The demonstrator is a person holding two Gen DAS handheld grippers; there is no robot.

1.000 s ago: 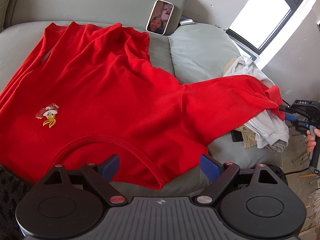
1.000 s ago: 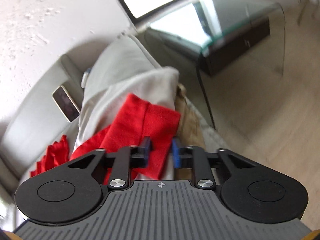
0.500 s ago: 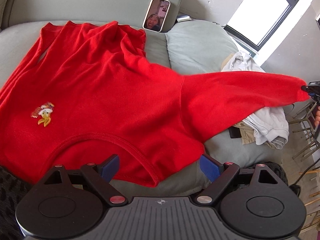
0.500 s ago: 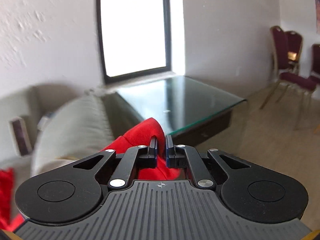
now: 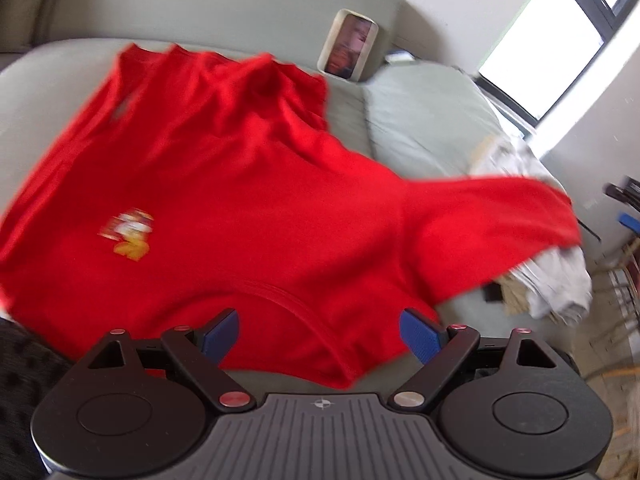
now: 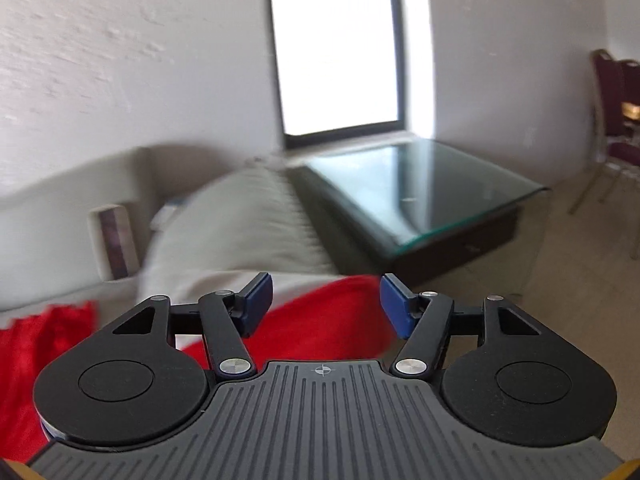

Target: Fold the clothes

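A red long-sleeved shirt (image 5: pixel 224 200) with a small cartoon patch (image 5: pixel 128 236) lies spread on the grey sofa (image 5: pixel 200 12). Its right sleeve (image 5: pixel 492 216) stretches out over a heap of pale clothes (image 5: pixel 560 280) at the sofa's right end. My left gripper (image 5: pixel 320 336) hovers open just above the neckline (image 5: pixel 304 300), holding nothing. In the right wrist view my right gripper (image 6: pixel 326 306) is open above the sleeve's end (image 6: pixel 320 324), with no cloth between its fingers. The right gripper's blue pad (image 5: pixel 630 220) shows at the far right of the left wrist view.
A phone (image 5: pixel 348 50) leans against the sofa back beside a grey cushion (image 5: pixel 424 120). A glass-topped low table (image 6: pixel 416 192) stands past the sofa's right end, under a window (image 6: pixel 336 52). Dark red chairs (image 6: pixel 616 112) are at the far right.
My right gripper has opened and let go of the red sleeve, which has dropped back over the pale clothes. The left gripper has stayed open and shifted slightly; the view is blurred.
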